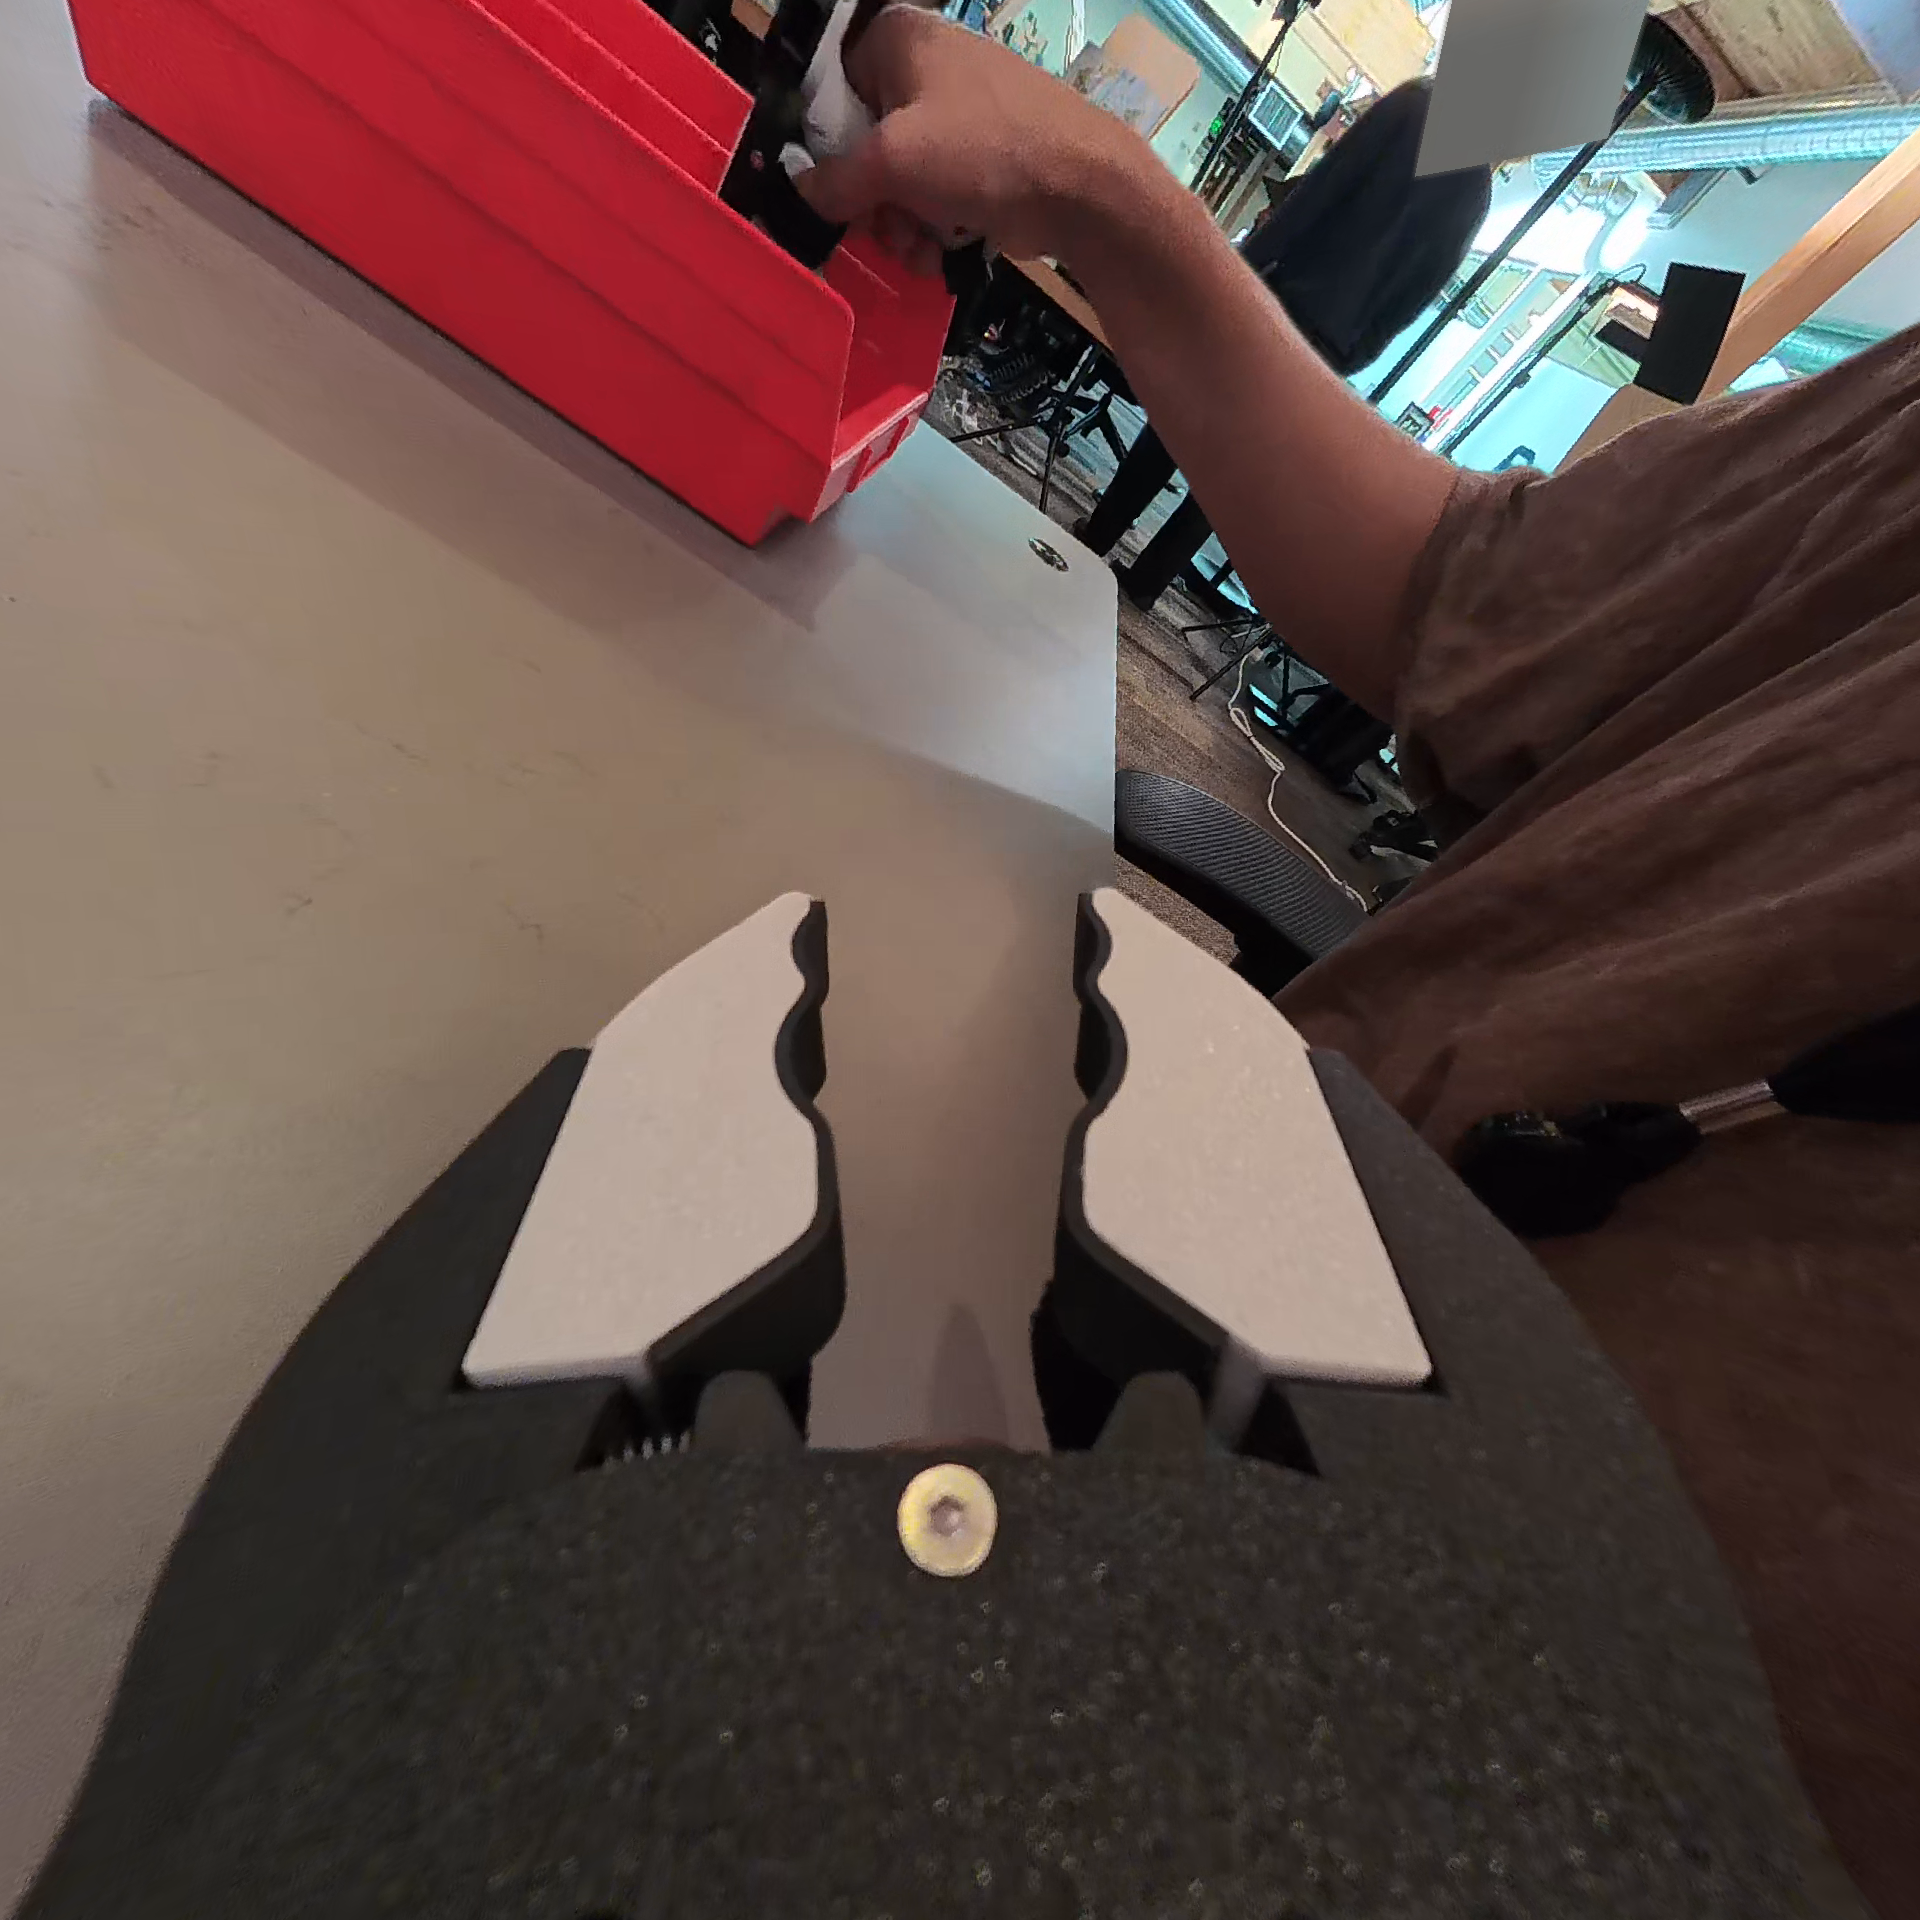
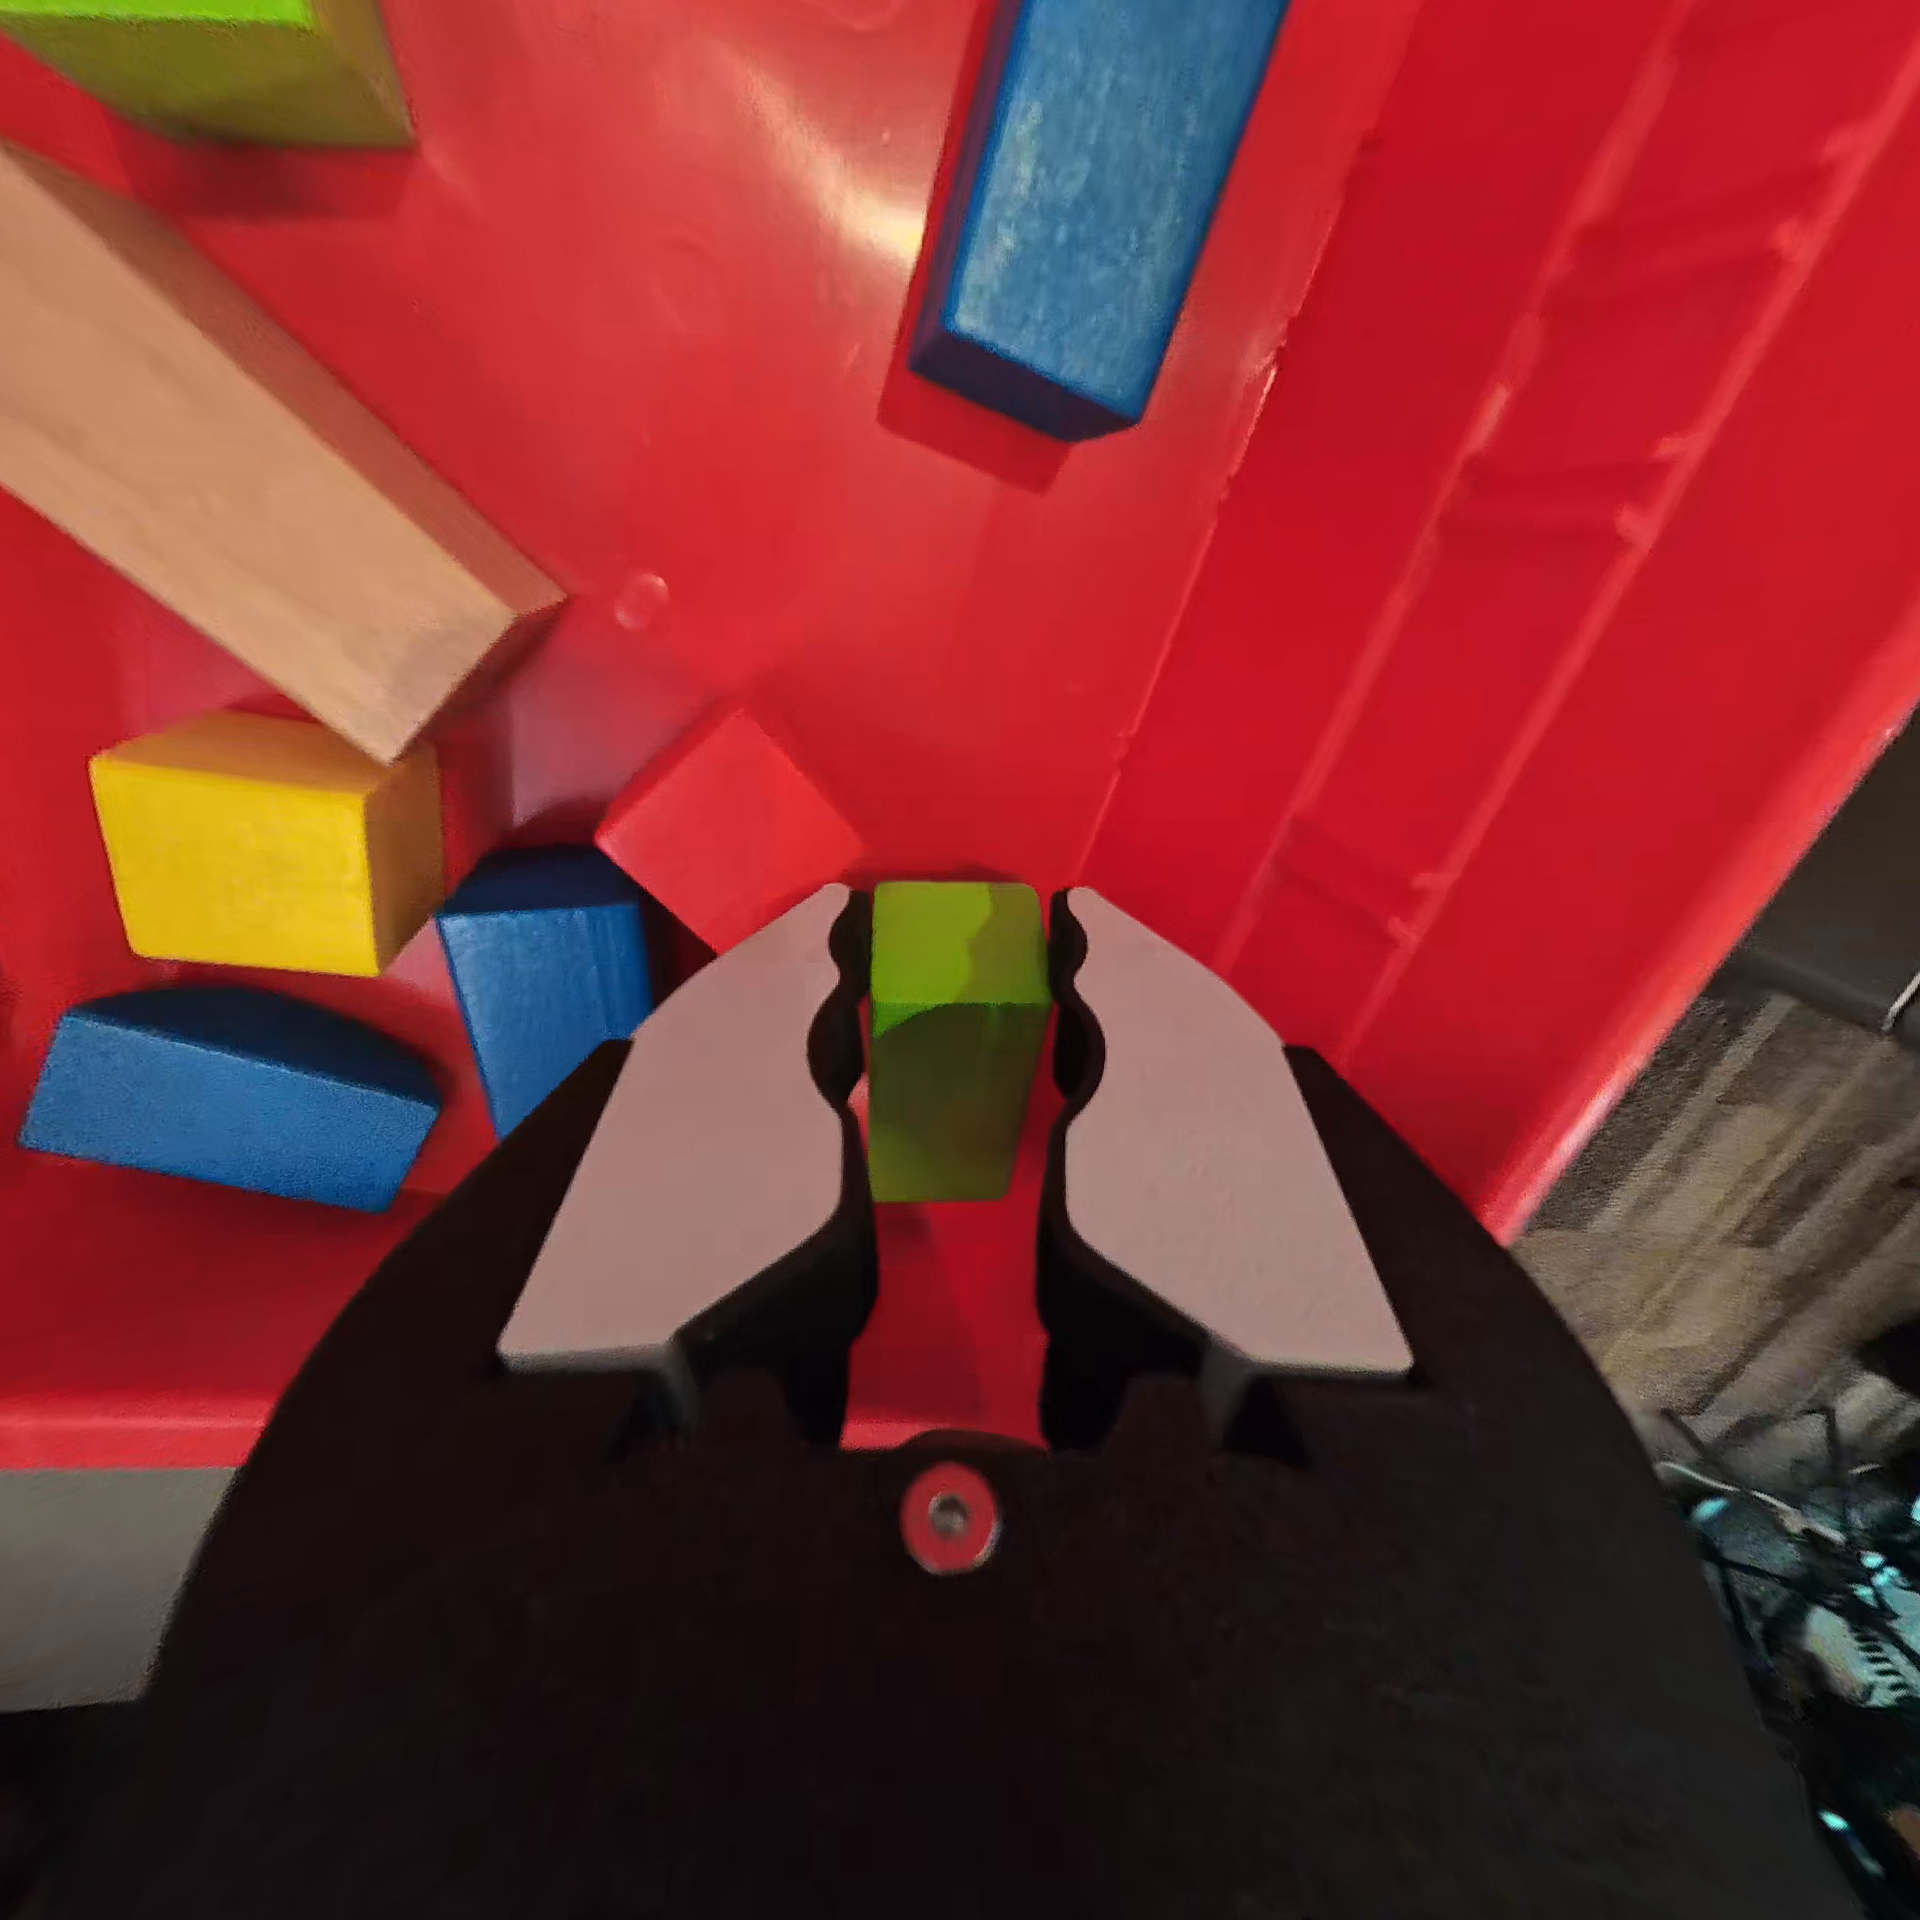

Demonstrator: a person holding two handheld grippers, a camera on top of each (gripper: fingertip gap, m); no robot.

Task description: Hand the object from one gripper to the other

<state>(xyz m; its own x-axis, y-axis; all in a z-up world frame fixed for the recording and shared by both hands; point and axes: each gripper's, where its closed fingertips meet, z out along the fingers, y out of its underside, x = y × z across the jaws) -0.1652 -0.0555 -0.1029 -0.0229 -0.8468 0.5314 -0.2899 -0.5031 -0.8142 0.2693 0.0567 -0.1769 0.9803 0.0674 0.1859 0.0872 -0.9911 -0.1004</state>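
Observation:
A small green wooden block (image 2: 956, 997) stands on the floor of the red bin (image 2: 1403, 468). My right gripper (image 2: 956, 909) reaches down into the bin and is shut on the green block, with both fingertips against its sides. My left gripper (image 1: 951, 920) is open and empty, low over the grey table (image 1: 416, 831), near its right edge. In the left wrist view the red bin (image 1: 468, 260) sits at the far left of the table, and a hand (image 1: 966, 135) holds the black right gripper (image 1: 779, 187) down inside it; its fingertips are hidden by the bin wall.
Other blocks lie in the bin: a long natural wood one (image 2: 239, 457), a yellow one (image 2: 260, 842), a red cube (image 2: 727, 821), three blue ones (image 2: 1081, 197), (image 2: 540, 966), (image 2: 229, 1091) and a green one (image 2: 218, 62). The holder's arm and brown sleeve (image 1: 1610, 727) fill the right of the left wrist view.

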